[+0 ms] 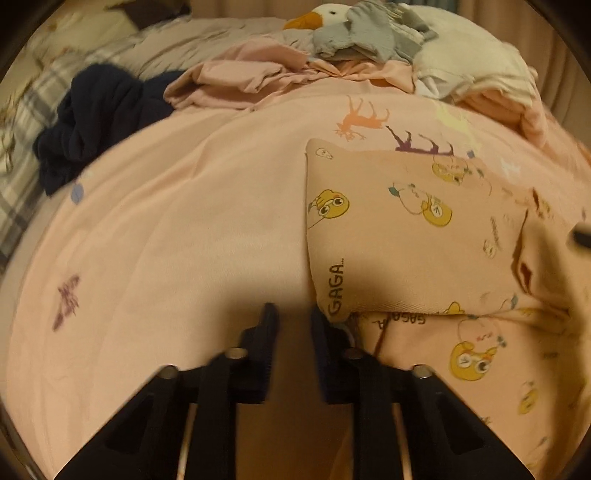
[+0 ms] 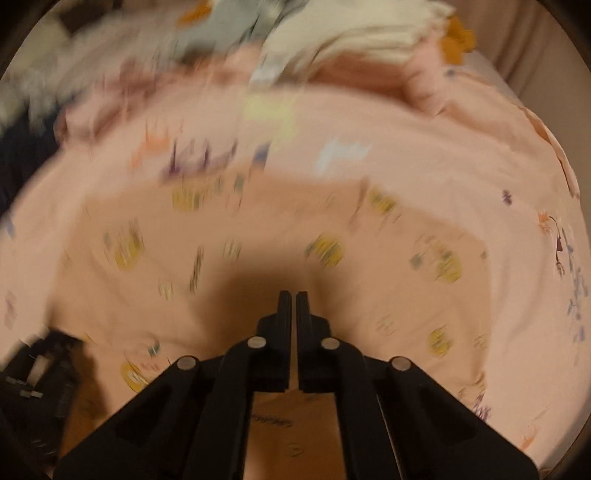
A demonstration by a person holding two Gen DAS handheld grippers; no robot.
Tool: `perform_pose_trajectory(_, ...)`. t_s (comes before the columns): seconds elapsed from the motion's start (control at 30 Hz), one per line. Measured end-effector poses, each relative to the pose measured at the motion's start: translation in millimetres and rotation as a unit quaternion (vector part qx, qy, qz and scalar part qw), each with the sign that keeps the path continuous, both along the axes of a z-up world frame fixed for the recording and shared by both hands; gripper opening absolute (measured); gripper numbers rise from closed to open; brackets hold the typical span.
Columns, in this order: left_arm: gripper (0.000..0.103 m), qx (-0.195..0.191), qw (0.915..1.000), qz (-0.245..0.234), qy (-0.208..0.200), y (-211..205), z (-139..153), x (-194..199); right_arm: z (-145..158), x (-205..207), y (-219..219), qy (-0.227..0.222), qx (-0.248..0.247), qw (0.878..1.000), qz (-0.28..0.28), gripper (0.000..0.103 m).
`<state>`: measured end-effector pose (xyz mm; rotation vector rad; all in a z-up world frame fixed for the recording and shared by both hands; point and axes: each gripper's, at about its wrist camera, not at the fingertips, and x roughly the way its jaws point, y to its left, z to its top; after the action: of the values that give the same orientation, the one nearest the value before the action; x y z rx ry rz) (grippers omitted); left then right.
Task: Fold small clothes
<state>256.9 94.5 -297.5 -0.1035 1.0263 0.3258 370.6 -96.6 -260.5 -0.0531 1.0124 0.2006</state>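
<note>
A small peach garment [image 1: 406, 243] printed with yellow cartoon ducks and "GAGA" lies folded on the pink bedsheet [image 1: 184, 221]. My left gripper [image 1: 293, 314] points down at its lower left corner. The right finger [image 1: 321, 332] touches that corner, and a narrow gap shows between the jaws with no cloth seen in it. In the blurred right wrist view, my right gripper [image 2: 293, 295] hangs over the same garment [image 2: 258, 240], jaws together and nothing visible between them. A dark blurred shape [image 1: 581, 236] at the garment's right edge is likely that right gripper.
A navy heap [image 1: 96, 118], crumpled pink clothes [image 1: 251, 74], grey clothes [image 1: 369, 37], a cream cloth [image 1: 472, 62] and a white plush duck [image 1: 314, 18] lie at the far side. Plaid bedding [image 1: 22, 147] borders the left. The pink sheet [image 2: 443, 166] spreads to the right.
</note>
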Motion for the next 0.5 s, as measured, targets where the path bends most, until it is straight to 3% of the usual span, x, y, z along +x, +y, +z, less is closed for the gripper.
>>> perform_pose_trajectory(0.13,0.008,0.003,0.9999,0.01,-0.002,0,0,-1,17,5,-60,-0.018,0.019,0.997,-0.068,0.002)
perform_pose_trajectory(0.23,0.008,0.033,0.9994,-0.007,-0.003,-7,-2,-1,9,0,-88,0.016,0.058,0.994,-0.09,0.01)
perform_pose_trajectory(0.3,0.008,0.05,0.9987,-0.01,-0.005,-11,-4,-2,1,-2,-75,0.042,0.067,0.995,-0.059,0.033)
perform_pose_trajectory(0.33,0.008,0.054,0.9985,-0.009,-0.005,-12,-4,-2,-3,-4,-66,0.05,0.076,0.995,-0.046,0.069)
perform_pose_trajectory(0.37,0.008,0.054,0.9985,-0.005,-0.002,-12,-4,-1,-6,-6,-53,0.058,0.101,0.993,-0.022,0.09)
perform_pose_trajectory(0.43,0.008,0.044,0.999,0.003,0.001,-10,-3,-1,-10,-6,-38,0.07,0.133,0.989,-0.008,0.091)
perform_pose_trajectory(0.5,0.008,0.024,0.9997,0.01,0.003,-5,-1,-1,-12,-4,-14,0.08,0.133,0.988,0.001,0.091)
